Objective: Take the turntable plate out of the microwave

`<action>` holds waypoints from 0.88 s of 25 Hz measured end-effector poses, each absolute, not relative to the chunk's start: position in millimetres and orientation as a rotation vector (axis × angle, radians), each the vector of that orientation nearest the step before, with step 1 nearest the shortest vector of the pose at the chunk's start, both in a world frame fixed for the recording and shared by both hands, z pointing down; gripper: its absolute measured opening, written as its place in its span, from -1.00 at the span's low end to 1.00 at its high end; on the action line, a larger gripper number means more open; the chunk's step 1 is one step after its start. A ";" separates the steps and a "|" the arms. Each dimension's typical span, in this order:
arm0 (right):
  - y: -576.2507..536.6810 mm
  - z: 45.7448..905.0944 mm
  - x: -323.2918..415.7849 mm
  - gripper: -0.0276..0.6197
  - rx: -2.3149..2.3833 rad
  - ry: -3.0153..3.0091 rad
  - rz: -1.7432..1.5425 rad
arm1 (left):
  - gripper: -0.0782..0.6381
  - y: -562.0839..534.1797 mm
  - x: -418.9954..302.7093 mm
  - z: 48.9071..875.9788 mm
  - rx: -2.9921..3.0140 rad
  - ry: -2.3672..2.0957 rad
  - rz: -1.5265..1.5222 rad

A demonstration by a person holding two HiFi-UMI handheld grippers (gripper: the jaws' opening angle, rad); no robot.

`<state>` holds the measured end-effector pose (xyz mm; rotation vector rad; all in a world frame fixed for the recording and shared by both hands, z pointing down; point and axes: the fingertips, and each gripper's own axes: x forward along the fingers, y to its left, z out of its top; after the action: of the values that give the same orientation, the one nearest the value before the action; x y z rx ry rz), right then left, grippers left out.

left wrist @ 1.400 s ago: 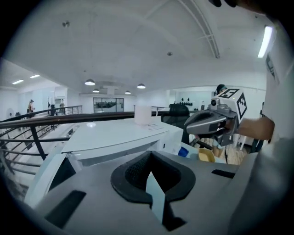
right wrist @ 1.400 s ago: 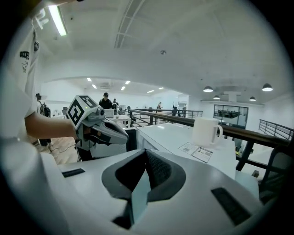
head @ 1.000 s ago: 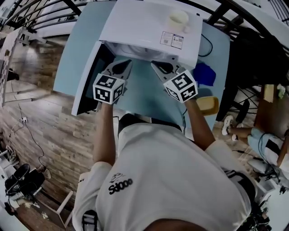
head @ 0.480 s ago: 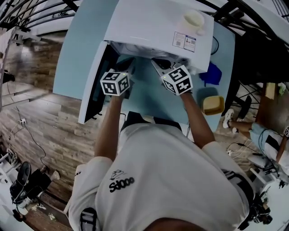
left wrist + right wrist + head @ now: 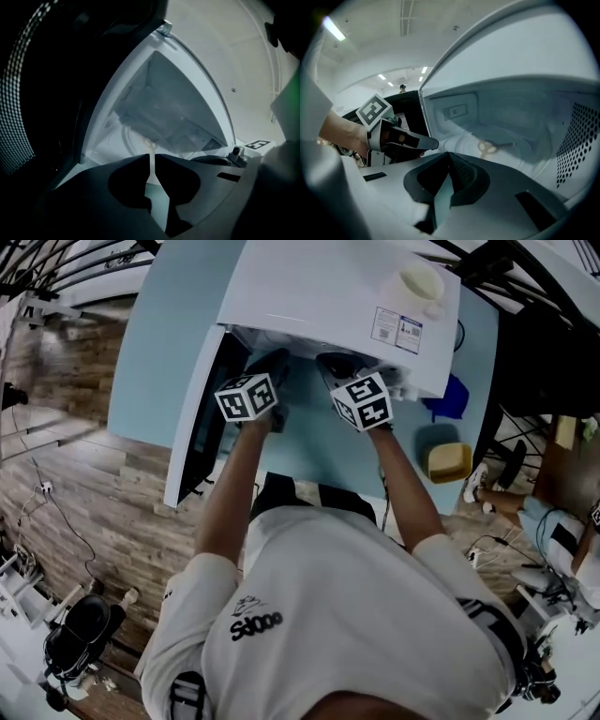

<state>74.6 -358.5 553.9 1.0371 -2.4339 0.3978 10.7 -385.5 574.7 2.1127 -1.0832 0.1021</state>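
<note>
Microwave [image 5: 319, 287]: white, stands on a light blue surface [image 5: 169, 324]. Its door [image 5: 202, 418] is swung open to the left side of the head view. A pale cup [image 5: 419, 282] sits on top of the microwave, near the right rear corner.

Turntable plate [image 5: 478, 140]: lies flat on the floor of the microwave's cavity, in its place. It is round, clear glass, pale and slightly cloudy, with a raised rim that shows as a light arc on the near left side. A yellowish hub [image 5: 487, 147] shows through the glass near the middle.

Left tool [image 5: 152, 158]: jaws drawn in to a thin slit, nothing between them. Its tips are at the left side of the microwave's mouth, pointing in towards the plate, apart from it.

Right tool [image 5: 449, 154]: jaws fully together, nothing held. Its tips are at the right side of the mouth, pointing in and a little down at the plate, apart from it.

The two tools are side by side, near each other, neither touching the plate.
</note>
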 end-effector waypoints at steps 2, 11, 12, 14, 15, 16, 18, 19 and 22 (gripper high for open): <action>-361.0 560.0 76.4 -0.90 1.054 -2.427 0.402 | -0.69 -392.3 13.1 582.3 2.071 -1.078 0.067; -363.9 576.8 84.9 -0.90 1.058 -2.402 0.431 | -0.34 -408.5 19.7 605.5 1.869 -1.063 -0.062; -364.2 578.0 85.8 -0.90 1.058 -2.399 0.437 | -0.32 -409.4 20.1 607.7 1.853 -1.064 -0.067; -364.3 581.3 87.5 -0.90 1.053 -2.392 0.456 | -0.32 -412.0 21.1 610.0 1.830 -1.069 -0.083; -364.4 583.2 88.5 -0.90 1.052 -2.387 0.463 | -0.32 -413.7 21.8 609.8 1.823 -1.073 -0.091; -364.4 584.8 89.7 -0.90 1.052 -2.383 0.467 | -0.32 -415.5 22.7 609.2 1.816 -1.079 -0.098; -364.2 586.7 92.4 -0.90 1.059 -2.378 0.478 | -0.32 -418.5 24.2 607.7 1.792 -1.087 -0.121; -363.8 586.9 93.6 -0.90 1.068 -2.381 0.490 | -0.32 -419.6 24.7 606.7 1.775 -1.084 -0.142; -361.4 587.8 94.4 -0.90 1.096 -2.400 0.564 | -0.26 -423.5 25.1 602.7 1.720 -1.065 -0.219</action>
<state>94.4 -361.4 587.8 1.0960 -2.4002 0.5640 25.1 -423.5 602.7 1.7203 -1.0650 -0.2191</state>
